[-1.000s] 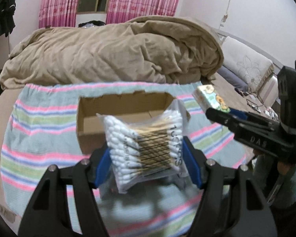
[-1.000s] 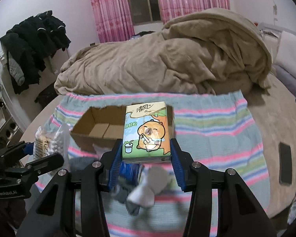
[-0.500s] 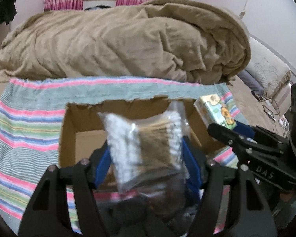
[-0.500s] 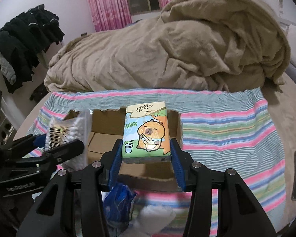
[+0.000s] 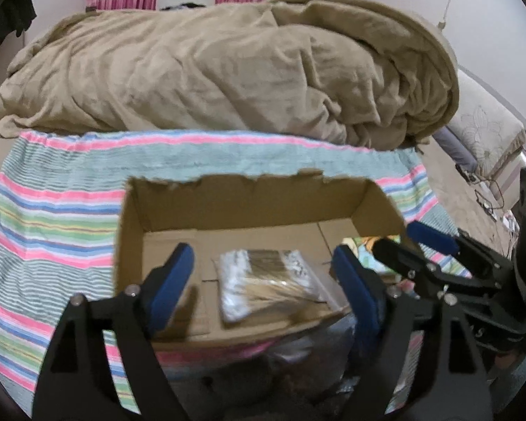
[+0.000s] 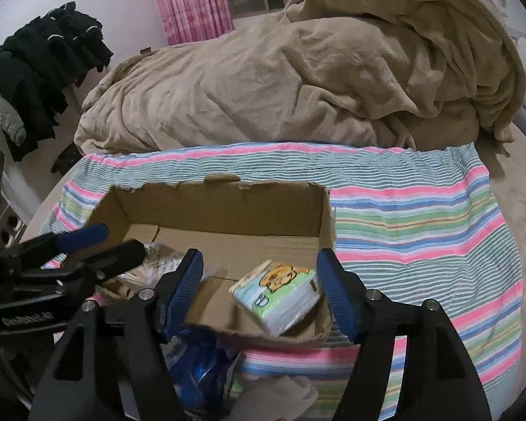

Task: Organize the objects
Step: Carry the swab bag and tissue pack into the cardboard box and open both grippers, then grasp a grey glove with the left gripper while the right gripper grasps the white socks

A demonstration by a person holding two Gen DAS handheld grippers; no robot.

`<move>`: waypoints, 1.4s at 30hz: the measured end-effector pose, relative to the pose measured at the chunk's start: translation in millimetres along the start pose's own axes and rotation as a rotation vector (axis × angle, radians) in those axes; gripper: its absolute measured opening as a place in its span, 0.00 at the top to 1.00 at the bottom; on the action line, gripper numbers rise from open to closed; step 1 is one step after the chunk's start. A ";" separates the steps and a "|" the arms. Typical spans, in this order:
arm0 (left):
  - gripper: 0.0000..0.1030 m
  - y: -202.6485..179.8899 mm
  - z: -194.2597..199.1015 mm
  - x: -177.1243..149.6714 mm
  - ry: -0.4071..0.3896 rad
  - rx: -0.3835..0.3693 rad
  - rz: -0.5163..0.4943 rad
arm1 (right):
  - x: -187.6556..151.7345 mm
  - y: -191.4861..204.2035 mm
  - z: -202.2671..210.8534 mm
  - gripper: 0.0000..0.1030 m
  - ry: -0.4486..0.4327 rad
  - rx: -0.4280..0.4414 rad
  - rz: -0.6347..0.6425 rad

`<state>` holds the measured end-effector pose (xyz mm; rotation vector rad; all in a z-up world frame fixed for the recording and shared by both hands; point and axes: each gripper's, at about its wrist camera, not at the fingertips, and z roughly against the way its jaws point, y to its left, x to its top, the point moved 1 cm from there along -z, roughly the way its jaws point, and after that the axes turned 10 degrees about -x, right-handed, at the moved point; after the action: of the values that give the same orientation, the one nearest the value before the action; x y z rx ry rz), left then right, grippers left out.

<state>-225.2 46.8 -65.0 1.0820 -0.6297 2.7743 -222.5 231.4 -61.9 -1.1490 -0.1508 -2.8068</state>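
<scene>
Inside the cardboard box [image 5: 207,207]: cotton swab bag [image 5: 266,284], tissue pack [image 6: 280,294].

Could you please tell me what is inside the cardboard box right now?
Inside the cardboard box: a bag of cotton swabs and a tissue pack. The near wall hides the front floor.

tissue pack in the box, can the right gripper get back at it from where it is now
Probably yes: the right gripper is open right above the tissue pack, the cardboard box has no lid, and nothing covers the pack.

No text can be read on the tissue pack [image 6: 278,294]
</scene>
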 end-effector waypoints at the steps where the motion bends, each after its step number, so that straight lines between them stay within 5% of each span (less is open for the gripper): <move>1: 0.14 0.1 5.2 1.1 -0.009 0.003 0.002 | -0.5 0.8 3.8 0.31 -0.004 -0.001 0.000; 20: 0.12 -12.4 126.5 -35.6 -0.122 0.004 -0.012 | -15.8 -3.3 109.7 0.31 -0.109 -0.019 -0.018; 42: 0.12 24.7 88.2 -103.4 0.052 0.043 0.076 | -81.3 -22.6 84.9 0.31 0.043 -0.036 -0.049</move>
<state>-99.0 -6.0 -84.0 1.0112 -0.6208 2.8829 -109.2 269.8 -60.0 -1.1065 -0.1273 -2.8862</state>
